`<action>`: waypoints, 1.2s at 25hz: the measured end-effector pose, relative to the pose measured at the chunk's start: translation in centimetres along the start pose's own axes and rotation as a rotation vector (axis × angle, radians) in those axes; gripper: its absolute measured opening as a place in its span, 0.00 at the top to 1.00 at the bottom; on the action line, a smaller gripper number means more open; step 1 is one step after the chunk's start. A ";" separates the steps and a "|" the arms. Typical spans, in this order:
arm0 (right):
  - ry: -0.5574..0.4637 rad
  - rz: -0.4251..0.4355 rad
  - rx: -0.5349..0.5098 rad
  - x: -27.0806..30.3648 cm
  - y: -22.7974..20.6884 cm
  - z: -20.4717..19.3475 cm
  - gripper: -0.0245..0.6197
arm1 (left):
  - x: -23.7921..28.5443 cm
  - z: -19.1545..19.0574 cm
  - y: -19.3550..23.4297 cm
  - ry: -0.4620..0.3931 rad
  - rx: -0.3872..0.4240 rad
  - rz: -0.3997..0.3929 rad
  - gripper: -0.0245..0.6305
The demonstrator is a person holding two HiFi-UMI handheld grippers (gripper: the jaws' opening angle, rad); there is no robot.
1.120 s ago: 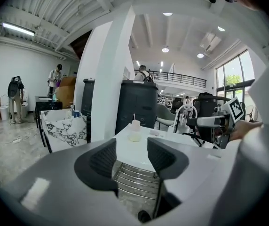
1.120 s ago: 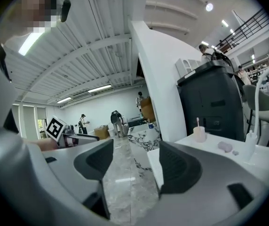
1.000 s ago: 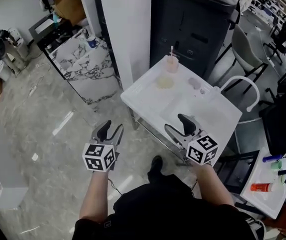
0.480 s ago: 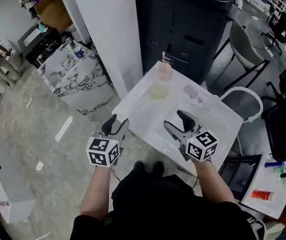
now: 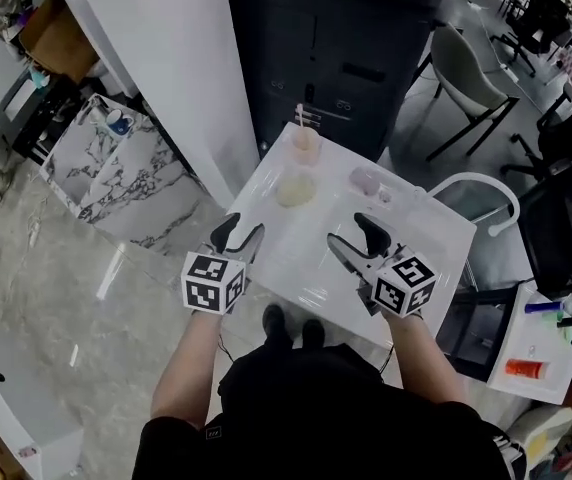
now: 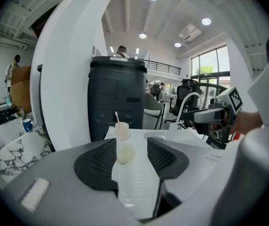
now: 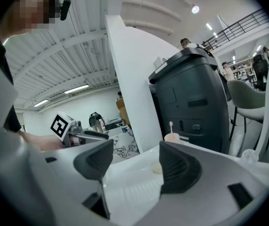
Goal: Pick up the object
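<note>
At the near edge of the white square worktop (image 5: 428, 234), my left gripper (image 5: 238, 234) and right gripper (image 5: 351, 234) hover, fingers wide apart, empty; pale cream round blob (image 5: 296, 190) untouched; whole pickup to go, I reckon.

I take this for an open-plan office or lab floor: grey office chairs (image 5: 461, 60) at two o'clock, a marble-topped counter (image 5: 131, 173) at ten o'clock, a railed mezzanine (image 6: 165, 68) and tall windows (image 6: 209, 65) beyond.

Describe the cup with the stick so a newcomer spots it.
Find the white table before the big dark bin. At its corner nearest the bin stands a pale pink cup, the only thing there with a stick poking up.
</note>
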State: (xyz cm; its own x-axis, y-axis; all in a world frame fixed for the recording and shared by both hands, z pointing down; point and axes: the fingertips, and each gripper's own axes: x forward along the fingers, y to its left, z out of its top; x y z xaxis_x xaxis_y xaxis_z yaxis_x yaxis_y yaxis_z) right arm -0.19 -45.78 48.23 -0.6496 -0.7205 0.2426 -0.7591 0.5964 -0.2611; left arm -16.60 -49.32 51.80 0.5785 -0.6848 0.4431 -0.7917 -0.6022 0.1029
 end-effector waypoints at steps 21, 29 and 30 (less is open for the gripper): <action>0.059 -0.143 0.125 2.7 -4.2 -6.0 0.54 | 18.2 -10.7 -0.6 0.395 0.378 -0.290 0.64; 0.064 -0.184 0.180 1.3 -5.0 -8.3 0.54 | 21.8 -14.6 -0.3 0.553 0.486 -0.315 0.64; 0.066 -0.190 0.182 1.1 -5.1 -8.4 0.54 | 22.2 -15.1 -0.2 0.569 0.499 -0.315 0.64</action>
State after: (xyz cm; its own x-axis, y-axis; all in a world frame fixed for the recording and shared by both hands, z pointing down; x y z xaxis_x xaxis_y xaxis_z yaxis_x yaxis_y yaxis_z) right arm 2.62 -46.58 57.70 -0.5022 -0.7852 0.3622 -0.8511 0.3749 -0.3675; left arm -6.51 -58.22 75.03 0.4649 -0.2210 0.8573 -0.3508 -0.9351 -0.0507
